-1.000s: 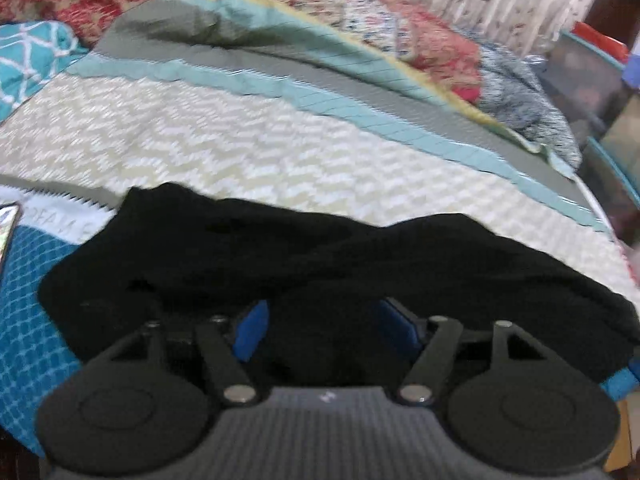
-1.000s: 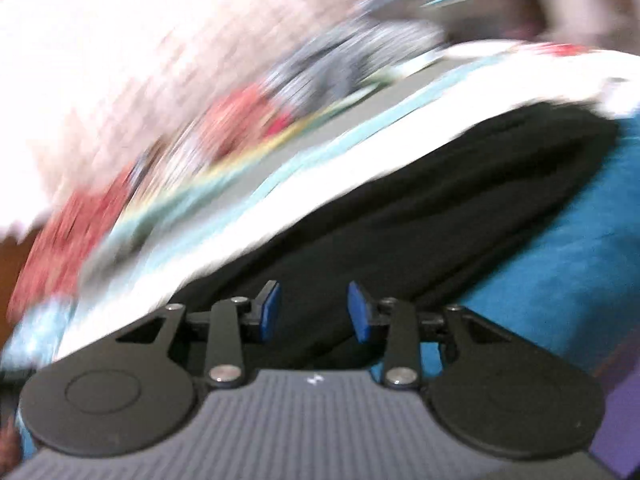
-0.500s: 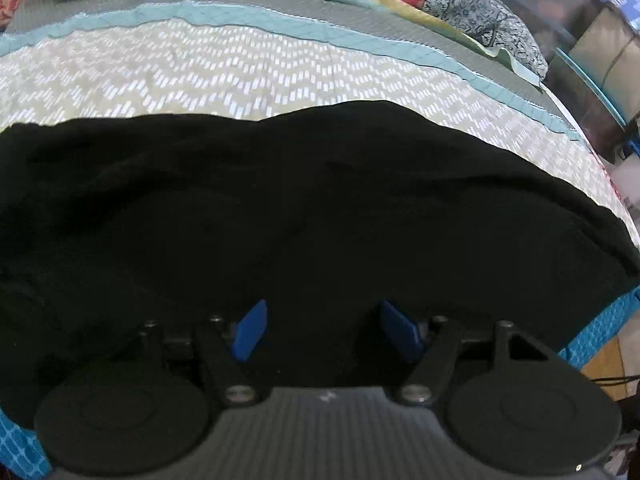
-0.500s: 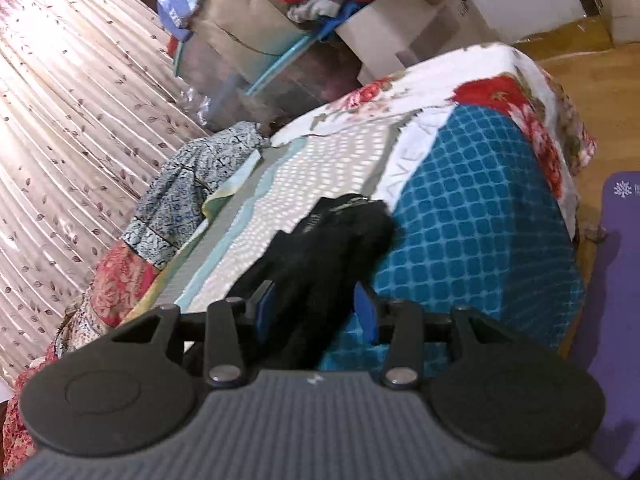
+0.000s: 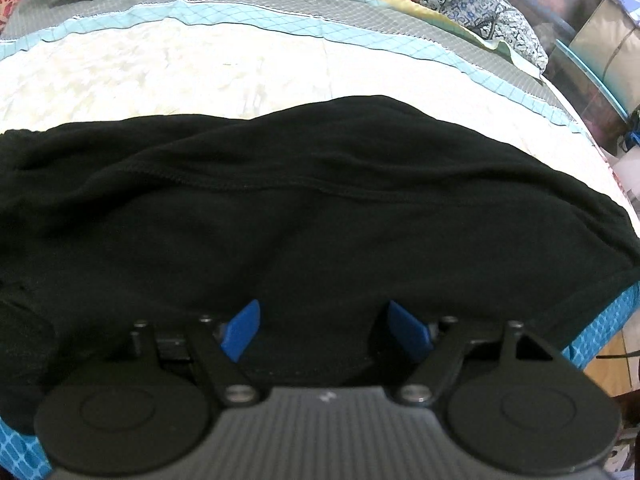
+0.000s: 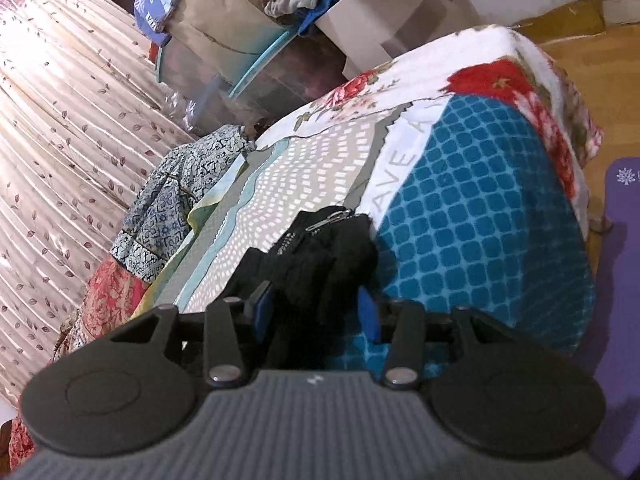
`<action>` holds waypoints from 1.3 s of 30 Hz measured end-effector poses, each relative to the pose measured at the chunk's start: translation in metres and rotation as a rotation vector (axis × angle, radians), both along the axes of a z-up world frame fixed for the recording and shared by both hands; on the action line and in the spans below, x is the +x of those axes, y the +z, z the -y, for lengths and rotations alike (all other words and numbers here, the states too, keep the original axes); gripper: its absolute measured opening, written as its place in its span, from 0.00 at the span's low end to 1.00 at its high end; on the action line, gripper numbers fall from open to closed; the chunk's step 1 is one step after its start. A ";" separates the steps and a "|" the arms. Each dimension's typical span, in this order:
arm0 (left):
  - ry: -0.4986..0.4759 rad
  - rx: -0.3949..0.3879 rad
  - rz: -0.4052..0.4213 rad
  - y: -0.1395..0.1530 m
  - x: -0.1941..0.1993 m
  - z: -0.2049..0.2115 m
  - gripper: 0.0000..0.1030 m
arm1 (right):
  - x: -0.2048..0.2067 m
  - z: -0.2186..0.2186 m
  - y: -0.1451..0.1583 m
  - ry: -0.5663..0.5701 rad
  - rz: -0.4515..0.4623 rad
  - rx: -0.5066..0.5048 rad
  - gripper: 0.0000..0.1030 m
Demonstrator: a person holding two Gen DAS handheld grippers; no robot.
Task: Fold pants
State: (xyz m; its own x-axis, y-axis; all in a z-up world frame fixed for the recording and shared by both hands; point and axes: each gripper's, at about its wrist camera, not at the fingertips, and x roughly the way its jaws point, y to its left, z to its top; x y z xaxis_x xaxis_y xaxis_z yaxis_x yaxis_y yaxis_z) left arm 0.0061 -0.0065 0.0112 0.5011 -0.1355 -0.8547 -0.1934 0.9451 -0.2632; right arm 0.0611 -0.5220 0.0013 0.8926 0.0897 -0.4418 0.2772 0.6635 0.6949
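On the patterned quilted bedspread [image 5: 240, 68], near a crumpled blue-print cloth [image 6: 180, 196], we straddle rumpled black fabric pants [image 5: 320, 208] with left gripper [image 5: 325, 330] and right gripper [image 6: 316, 314] released.

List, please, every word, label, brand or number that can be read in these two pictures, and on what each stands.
"AVE A": partial grey letters on the white band of the bedspread, cut off at both ends.
White tree logo with text on the purple mat: cut off at the edge, unreadable.
Print on the blue package: too blurred.
Black pants: no label visible.
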 end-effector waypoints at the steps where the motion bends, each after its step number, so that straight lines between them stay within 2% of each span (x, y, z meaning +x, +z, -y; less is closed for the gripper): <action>1: 0.002 -0.005 0.001 0.000 0.000 -0.001 0.71 | 0.003 -0.001 0.002 0.027 -0.004 -0.002 0.14; 3: 0.008 -0.015 0.004 0.001 0.000 -0.003 0.70 | 0.006 -0.010 0.012 0.052 -0.011 -0.040 0.14; 5: 0.019 -0.031 0.010 0.002 0.000 -0.007 0.65 | 0.003 -0.020 0.027 0.083 0.024 -0.067 0.13; 9: 0.031 -0.126 0.072 0.017 -0.010 -0.022 0.64 | -0.006 -0.058 0.067 0.205 0.114 -0.156 0.13; 13: 0.028 -0.184 0.152 0.034 -0.024 -0.032 0.64 | -0.024 -0.123 0.097 0.405 0.178 -0.303 0.13; 16: 0.035 -0.214 0.178 0.040 -0.034 -0.041 0.64 | -0.039 -0.175 0.097 0.574 0.185 -0.360 0.13; 18: 0.044 -0.223 0.186 0.040 -0.042 -0.048 0.64 | -0.045 -0.208 0.088 0.689 0.162 -0.384 0.13; 20: 0.064 -0.229 0.188 0.039 -0.049 -0.055 0.64 | -0.045 -0.243 0.070 0.804 0.096 -0.413 0.14; 23: 0.100 -0.251 0.189 0.035 -0.063 -0.070 0.64 | -0.036 -0.286 0.029 0.939 -0.101 -0.532 0.20; 25: 0.122 -0.260 0.195 0.035 -0.073 -0.079 0.64 | -0.046 -0.292 0.026 0.953 -0.085 -0.604 0.29; 26: 0.132 -0.267 0.202 0.034 -0.078 -0.085 0.64 | -0.047 -0.290 0.033 0.970 -0.084 -0.586 0.42; 27: 0.140 -0.276 0.209 0.035 -0.084 -0.090 0.65 | -0.047 -0.286 0.038 0.982 -0.081 -0.561 0.47; 31: 0.177 -0.301 0.244 0.038 -0.103 -0.106 0.65 | -0.067 -0.271 0.066 0.990 0.001 -0.570 0.46; 34: 0.213 -0.327 0.282 0.040 -0.117 -0.118 0.66 | -0.071 -0.266 0.080 0.976 0.055 -0.536 0.45; 36: 0.230 -0.333 0.308 0.042 -0.126 -0.125 0.67 | -0.064 -0.274 0.080 0.955 0.056 -0.497 0.31; 39: 0.267 -0.316 0.321 0.044 -0.136 -0.137 0.67 | -0.042 -0.285 0.059 0.932 -0.028 -0.445 0.30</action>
